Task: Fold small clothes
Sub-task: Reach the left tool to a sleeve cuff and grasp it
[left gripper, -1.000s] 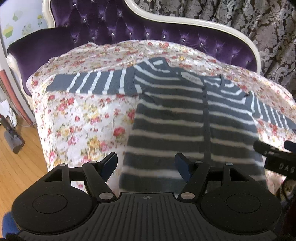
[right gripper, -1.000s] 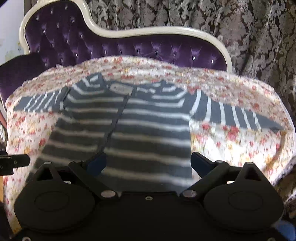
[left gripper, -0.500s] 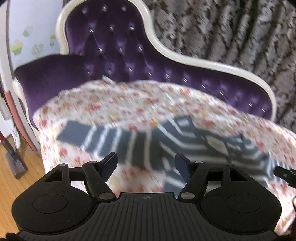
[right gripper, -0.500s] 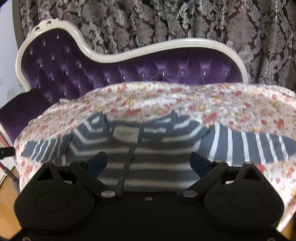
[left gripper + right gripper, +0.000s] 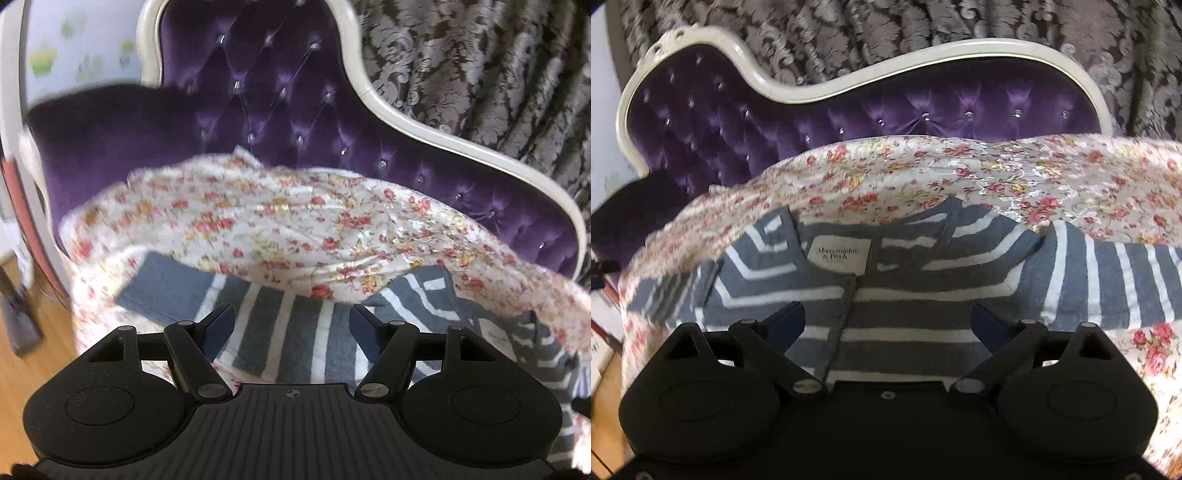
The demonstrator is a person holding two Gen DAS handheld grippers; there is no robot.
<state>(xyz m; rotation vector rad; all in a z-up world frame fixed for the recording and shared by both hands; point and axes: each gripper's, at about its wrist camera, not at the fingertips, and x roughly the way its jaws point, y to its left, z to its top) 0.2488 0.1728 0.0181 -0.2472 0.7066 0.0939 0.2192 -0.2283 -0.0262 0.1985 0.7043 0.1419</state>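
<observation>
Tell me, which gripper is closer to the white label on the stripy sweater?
Right. The right gripper sits just below the white label; the left gripper is over the sleeve, off to the side.

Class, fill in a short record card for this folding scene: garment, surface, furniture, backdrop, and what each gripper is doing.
garment: grey-and-white striped sweater, laid flat, sleeves spread, neck label showing
surface: floral cloth under the sweater
furniture: purple tufted sofa with a cream frame
backdrop: patterned damask curtain
left gripper: open, over the sweater's sleeve
right gripper: open, over the chest below the label
</observation>
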